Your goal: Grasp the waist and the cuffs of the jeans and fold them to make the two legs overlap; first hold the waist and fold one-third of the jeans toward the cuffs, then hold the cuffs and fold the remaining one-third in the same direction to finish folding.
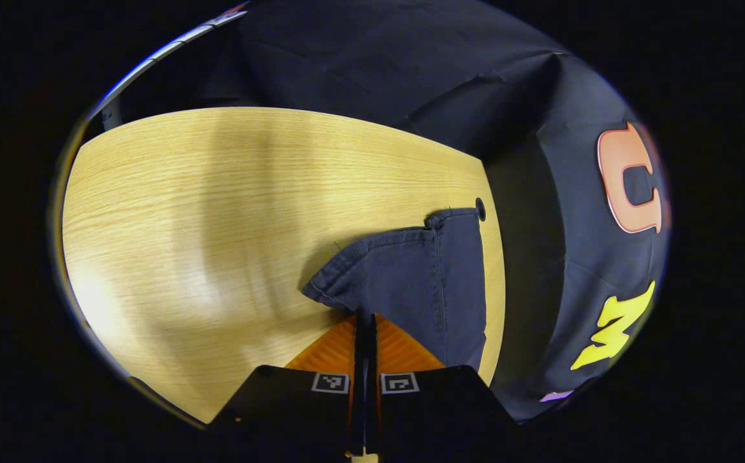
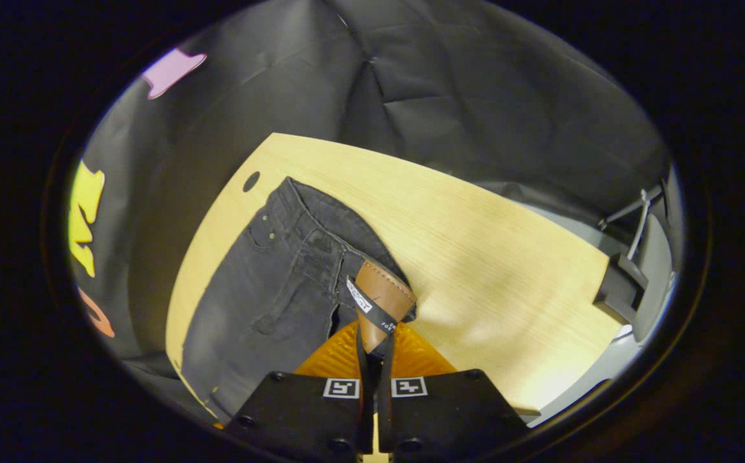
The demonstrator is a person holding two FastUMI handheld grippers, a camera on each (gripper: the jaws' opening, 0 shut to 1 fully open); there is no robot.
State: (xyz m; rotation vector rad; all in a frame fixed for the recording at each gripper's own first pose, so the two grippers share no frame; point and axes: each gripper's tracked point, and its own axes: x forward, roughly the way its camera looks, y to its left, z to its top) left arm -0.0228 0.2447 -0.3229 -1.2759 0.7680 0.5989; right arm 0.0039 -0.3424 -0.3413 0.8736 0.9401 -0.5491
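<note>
Pale wood bench [image 1: 173,212] w/ black cloth wall behind carries the dark jeans [image 2: 269,296], laid flat near the bench's edge, close to a small round hole [image 2: 251,181] in the top. In the right gripper view the waist end shows: waistband, pockets, fly seam, and a brown leather patch [image 2: 382,296] w/ a strap across it, turned up at the waistband. Right tongs [image 2: 375,357] are pressed together, pinching the waistband at that patch. In the left gripper view the cuff end [image 1: 411,270] lies on the bench, hem edge visible, one corner slightly raised; left tongs [image 1: 364,334] are closed tight on the cloth at the near cuff corner. Handling, as a guess: denim is soft but fairly heavy and thick, esp. at waistband and hems, so it should drape and drag rather than slip; not fragile. Best holds are the stiff stitched edges, i.e. waistband and cuff hem, since thin single-layer cloth would bunch. A pinch at the patch alone might peel it up w/o carrying the whole band, so deeper bite on the band itself seems safer. Both ends held at matching side edges should let the legs swing over together. Some grey frame parts [image 2: 629,276] sit past the bench's far corner.
</note>
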